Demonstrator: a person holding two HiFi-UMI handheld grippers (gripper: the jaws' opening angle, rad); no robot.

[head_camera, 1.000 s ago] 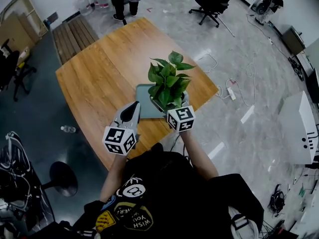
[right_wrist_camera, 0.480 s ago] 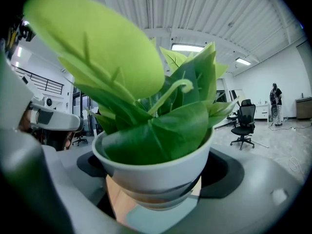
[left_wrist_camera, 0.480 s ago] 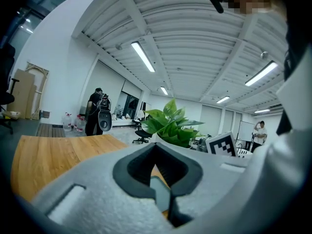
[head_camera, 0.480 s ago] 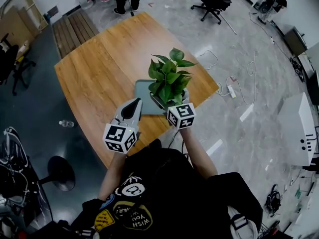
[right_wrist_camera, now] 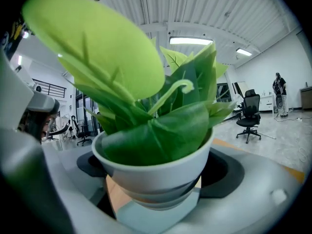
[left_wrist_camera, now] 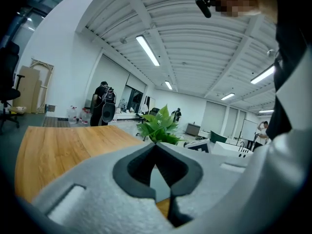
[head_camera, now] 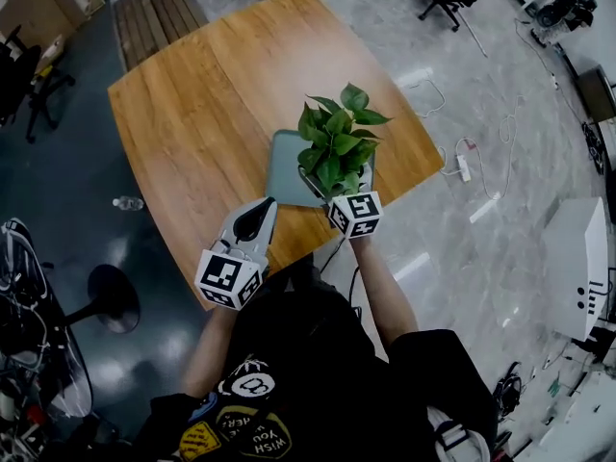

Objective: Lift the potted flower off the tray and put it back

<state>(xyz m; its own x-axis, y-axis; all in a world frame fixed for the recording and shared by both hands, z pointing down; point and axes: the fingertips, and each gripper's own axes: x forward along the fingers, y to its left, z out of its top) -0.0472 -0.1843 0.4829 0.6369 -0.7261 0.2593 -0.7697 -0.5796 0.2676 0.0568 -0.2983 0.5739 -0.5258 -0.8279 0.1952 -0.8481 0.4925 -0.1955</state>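
A: How are the arms placed?

B: In the head view the right arm (head_camera: 382,279) reaches straight forward from the body. The left arm is bent, so the left gripper (head_camera: 262,210) sits closer to the body, over the near edge of the table (head_camera: 192,114).

A: What does the right gripper (head_camera: 339,187) hold?

B: The potted flower (head_camera: 337,141). From above the leaves cover the pot. The right gripper view shows more: the right gripper (right_wrist_camera: 157,182) has its jaws pressed on both sides of the white pot of the potted flower (right_wrist_camera: 146,172).

A: And the tray (head_camera: 285,167)?

B: It lies below the right jaws and a little ahead of the left jaws. In the right gripper view a grey piece of the tray (right_wrist_camera: 156,219) shows under the pot, with some wood beside it. I cannot tell if the base of the pot touches it.

A: Is the left gripper (left_wrist_camera: 156,146) holding something?

B: No. The left gripper view shows its jaws closed, tips touching, with nothing between them. Beyond the tips the potted flower (left_wrist_camera: 158,125) stands ahead and slightly to the right
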